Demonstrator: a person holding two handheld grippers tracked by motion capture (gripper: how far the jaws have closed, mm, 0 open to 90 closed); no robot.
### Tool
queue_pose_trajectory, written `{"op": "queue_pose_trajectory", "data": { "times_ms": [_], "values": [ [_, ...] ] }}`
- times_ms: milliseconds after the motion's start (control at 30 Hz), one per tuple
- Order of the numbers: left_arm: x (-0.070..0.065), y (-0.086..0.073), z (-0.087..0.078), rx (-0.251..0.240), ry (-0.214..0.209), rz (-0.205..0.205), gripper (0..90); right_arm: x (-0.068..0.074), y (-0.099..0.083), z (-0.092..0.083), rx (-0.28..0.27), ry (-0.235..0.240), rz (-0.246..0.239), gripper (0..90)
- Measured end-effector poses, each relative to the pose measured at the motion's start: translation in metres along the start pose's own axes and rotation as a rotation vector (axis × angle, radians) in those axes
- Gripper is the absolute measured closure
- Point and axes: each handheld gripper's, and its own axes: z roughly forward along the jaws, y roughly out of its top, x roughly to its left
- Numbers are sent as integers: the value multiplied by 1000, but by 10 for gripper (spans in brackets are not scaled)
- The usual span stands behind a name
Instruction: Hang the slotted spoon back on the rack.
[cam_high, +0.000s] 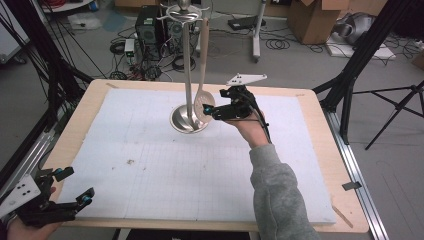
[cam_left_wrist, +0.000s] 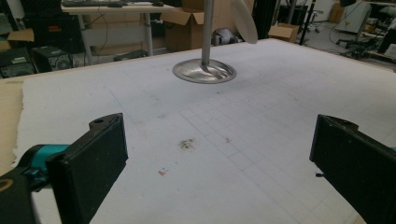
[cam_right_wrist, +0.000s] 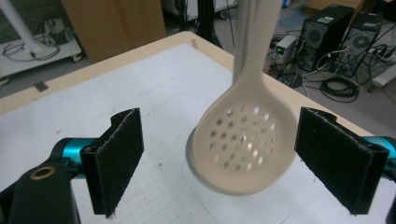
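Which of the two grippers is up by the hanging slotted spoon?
The right gripper: its open jaws flank the slotted spoon hanging from the stand. The left gripper sits at the table's near corner.

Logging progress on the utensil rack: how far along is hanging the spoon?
Done: the cream slotted spoon hangs from the steel utensil stand. In hand: the right tongs stand open around its bowl, not pressing. Left: draw the right tongs clear; the left tongs rest open.

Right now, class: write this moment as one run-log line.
right gripper: open, slotted spoon between jaws, untouched | spoon: hanging from rack | left gripper: open, nothing between jaws, near table edge
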Motion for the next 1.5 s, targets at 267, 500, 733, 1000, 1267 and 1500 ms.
{"op": "queue_pose_trajectory", "data": {
  "times_ms": [267, 500, 733, 1000, 1267, 1500],
  "values": [
    [-3, 3, 6, -28, -15, -11, 45, 9, -6, -6, 2, 27, -18, 147],
    [2, 4, 2, -39, 16, -4, 45, 16, -13, -15, -10, 43, -24, 147],
    [8, 5, 1, -45, 20, -9, 45, 26, -23, -21, -13, 58, -31, 146],
    [13, 8, 4, -70, 32, -5, 45, 30, -33, -33, -35, 55, -31, 146],
    [16, 12, 9, -101, 47, -13, 45, 35, -46, -47, -74, 52, -27, 146],
    [17, 13, 16, -117, 51, -11, 45, 37, -65, -56, -118, 53, 2, 144]
  ]
}}
